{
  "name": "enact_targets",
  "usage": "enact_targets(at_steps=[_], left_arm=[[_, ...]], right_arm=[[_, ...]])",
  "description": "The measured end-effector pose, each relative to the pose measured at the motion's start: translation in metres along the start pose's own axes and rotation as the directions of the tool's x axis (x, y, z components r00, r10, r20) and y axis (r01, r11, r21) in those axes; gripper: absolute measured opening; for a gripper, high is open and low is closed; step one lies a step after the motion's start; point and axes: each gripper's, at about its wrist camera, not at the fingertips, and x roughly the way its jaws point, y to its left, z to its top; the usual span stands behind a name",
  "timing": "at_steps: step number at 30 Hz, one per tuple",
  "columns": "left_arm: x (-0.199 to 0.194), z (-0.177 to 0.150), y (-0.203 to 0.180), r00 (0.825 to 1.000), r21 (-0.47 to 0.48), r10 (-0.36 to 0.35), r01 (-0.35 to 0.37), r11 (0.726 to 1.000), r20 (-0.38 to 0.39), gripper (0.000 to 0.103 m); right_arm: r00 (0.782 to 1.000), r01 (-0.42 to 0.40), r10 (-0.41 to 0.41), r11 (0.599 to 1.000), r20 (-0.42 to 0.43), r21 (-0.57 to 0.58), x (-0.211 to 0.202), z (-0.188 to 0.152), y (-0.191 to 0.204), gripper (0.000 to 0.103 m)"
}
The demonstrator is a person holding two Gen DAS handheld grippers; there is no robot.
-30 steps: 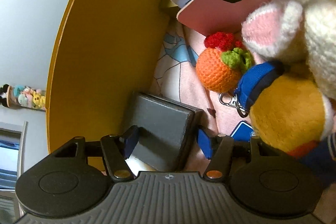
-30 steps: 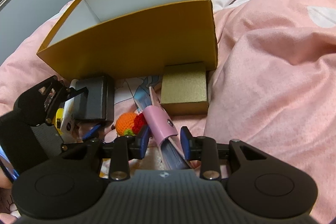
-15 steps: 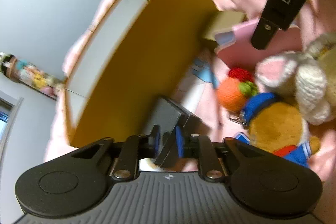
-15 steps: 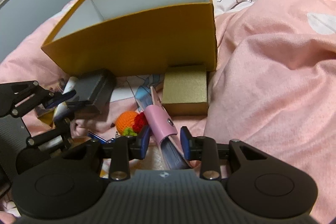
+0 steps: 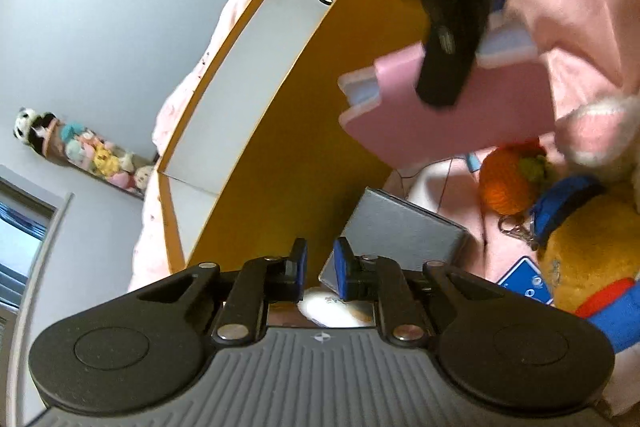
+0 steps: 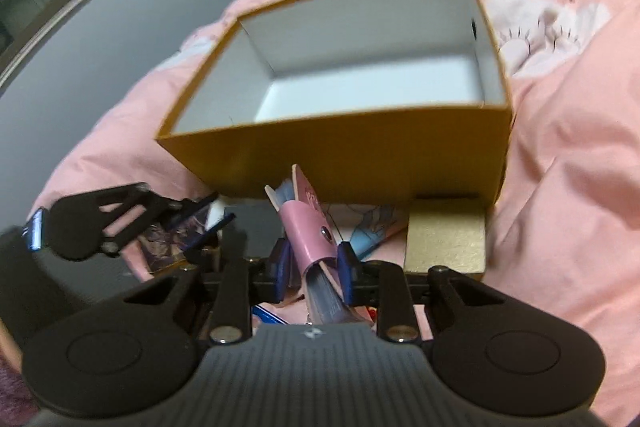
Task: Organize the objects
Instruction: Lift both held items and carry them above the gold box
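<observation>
We see the open box (image 6: 344, 147) on the bedspread (image 6: 568, 187) | small box (image 6: 446, 235) touching its front wall, right | notebook (image 6: 310, 227) before it | crocheted ball (image 5: 508, 183) beside plush toy (image 5: 588, 251)

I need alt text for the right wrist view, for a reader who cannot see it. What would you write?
The right claw grips a pink notebook on edge, in front of an open yellow box with a white, empty-looking inside, on pink bedding. A small gold box lies at the yellow box's right corner, and the left claw shows blurred at left.
</observation>
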Motion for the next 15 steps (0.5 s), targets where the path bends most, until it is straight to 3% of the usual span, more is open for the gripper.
enact_targets(at_steps=[2, 4, 8, 13, 15], left_arm=[[-0.009, -0.003, 0.003, 0.999, -0.005, -0.04, 0.04, 0.999, 0.013, 0.018], [-0.022, -0.009, 0.0, 0.994, 0.05, -0.113, 0.112, 0.992, 0.007, 0.026], [-0.021, -0.02, -0.025, 0.99, 0.216, -0.142, 0.139, 0.967, 0.002, 0.058], [-0.008, -0.019, -0.048, 0.983, 0.303, -0.181, 0.185, 0.935, -0.039, 0.06], [0.0, -0.018, -0.055, 0.988, 0.323, -0.146, 0.154, 0.934, -0.048, 0.061]], right_arm=[[1.0, 0.014, -0.014, 1.0, -0.004, 0.017, 0.008, -0.001, -0.005, 0.027], [1.0, 0.013, -0.012, 0.999, -0.001, 0.033, 0.011, -0.002, -0.01, 0.026], [1.0, 0.019, -0.018, 0.999, -0.007, 0.049, 0.014, -0.003, -0.017, 0.026], [1.0, 0.011, -0.011, 0.998, -0.003, 0.057, 0.012, -0.005, -0.019, 0.026], [1.0, 0.008, -0.008, 0.998, -0.005, 0.068, 0.012, -0.005, -0.022, 0.026]])
